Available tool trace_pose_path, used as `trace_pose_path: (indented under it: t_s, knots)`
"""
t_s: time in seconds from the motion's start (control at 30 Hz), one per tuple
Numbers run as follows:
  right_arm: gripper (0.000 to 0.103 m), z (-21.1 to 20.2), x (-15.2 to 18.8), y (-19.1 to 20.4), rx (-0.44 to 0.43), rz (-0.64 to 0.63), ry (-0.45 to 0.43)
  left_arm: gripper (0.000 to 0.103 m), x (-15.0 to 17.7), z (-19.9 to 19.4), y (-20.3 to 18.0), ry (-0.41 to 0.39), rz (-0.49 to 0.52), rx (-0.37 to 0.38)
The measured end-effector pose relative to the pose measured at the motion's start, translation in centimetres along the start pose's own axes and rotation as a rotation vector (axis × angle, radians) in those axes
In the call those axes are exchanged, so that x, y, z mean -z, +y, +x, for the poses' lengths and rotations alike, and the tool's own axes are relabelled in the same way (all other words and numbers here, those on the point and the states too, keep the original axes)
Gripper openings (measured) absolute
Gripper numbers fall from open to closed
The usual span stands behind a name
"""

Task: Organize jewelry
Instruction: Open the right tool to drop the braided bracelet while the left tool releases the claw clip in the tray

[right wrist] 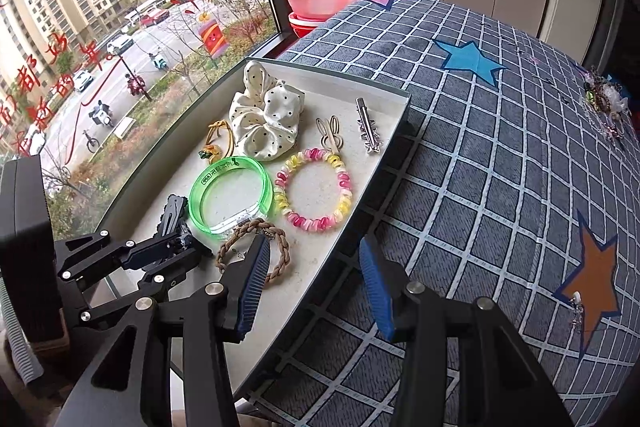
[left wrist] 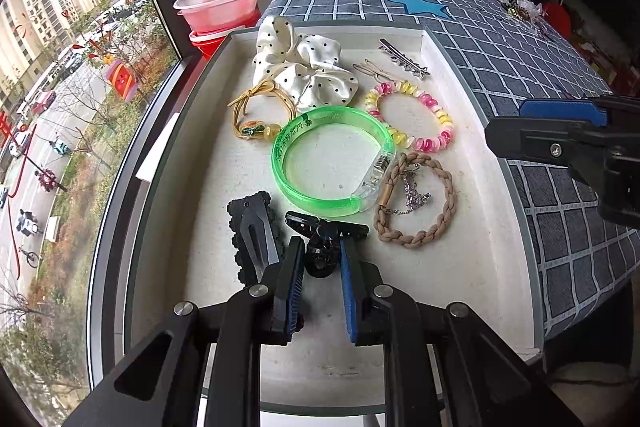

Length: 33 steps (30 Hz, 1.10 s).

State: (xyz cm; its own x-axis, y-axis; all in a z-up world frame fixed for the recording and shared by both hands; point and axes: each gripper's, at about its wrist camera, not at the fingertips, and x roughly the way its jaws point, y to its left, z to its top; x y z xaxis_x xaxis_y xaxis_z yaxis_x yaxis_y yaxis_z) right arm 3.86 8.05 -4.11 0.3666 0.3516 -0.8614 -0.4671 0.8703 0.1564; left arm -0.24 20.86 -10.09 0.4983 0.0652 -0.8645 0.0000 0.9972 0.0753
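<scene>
A: Big window, checked quilt (right wrist: 460, 163), shallow white tray (left wrist: 472, 267) on top.

B: Glossy green bangle (left wrist: 332, 163) mid-tray; left gripper (left wrist: 320, 263) pinches a black clip (left wrist: 320, 251); right gripper (right wrist: 312, 279) gapes, empty.

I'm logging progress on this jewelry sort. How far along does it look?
Mostly done: the tray already holds a green bangle, a bead bracelet, a braided bracelet, a scrunchie and several clips. In hand: the left gripper is shut on a small black claw clip at the tray's near end. The right gripper is open and empty. Left: a small jewelry pile on the checked cloth.
</scene>
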Motion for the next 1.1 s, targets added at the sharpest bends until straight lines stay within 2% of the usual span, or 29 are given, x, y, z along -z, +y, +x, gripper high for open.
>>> trace_pose_path:
  t_s: [0.07, 0.1, 0.13, 0.17, 0.53, 0.63, 0.7, 0.77, 0.93, 1.1]
  knots:
    - [0.05, -0.1, 0.1, 0.0, -0.003, 0.004, -0.001, 0.027, 0.0, 0.0, 0.0, -0.002, 0.0, -0.005]
    - [0.05, -0.1, 0.2, -0.1, -0.006, 0.006, 0.0, 0.048, 0.0, 0.0, 0.0, -0.002, -0.003, -0.01]
    - [0.05, -0.1, 0.2, -0.1, -0.007, 0.008, 0.001, 0.086, 0.0, 0.0, 0.1, 0.0, -0.011, -0.017]
    - [0.05, -0.2, 0.3, -0.1, -0.006, 0.009, 0.0, 0.095, 0.1, -0.2, 0.2, -0.014, -0.021, -0.027]
    - [0.051, -0.4, 0.6, -0.7, 0.003, 0.032, 0.006, 0.097, 0.0, -1.3, 0.2, -0.039, -0.028, -0.008]
    - [0.06, -0.4, 0.5, -0.7, 0.007, 0.037, 0.014, 0.097, 0.0, -2.1, 0.3, -0.057, -0.033, -0.014]
    - [0.061, -0.5, 0.5, -0.6, 0.011, 0.033, 0.014, 0.103, -0.1, -2.6, 0.4, -0.069, -0.042, -0.026]
    - [0.062, -0.8, 0.3, -0.3, 0.015, 0.025, 0.015, 0.103, -0.1, -3.3, 0.7, -0.075, -0.047, -0.021]
    - [0.079, -2.1, -0.3, 0.5, 0.049, 0.002, 0.0, 0.103, -0.2, -4.8, 1.6, -0.105, -0.082, -0.029]
    - [0.081, -3.9, -0.8, 1.5, 0.053, -0.024, -0.029, 0.103, -0.3, -6.5, 2.7, -0.143, -0.12, -0.045]
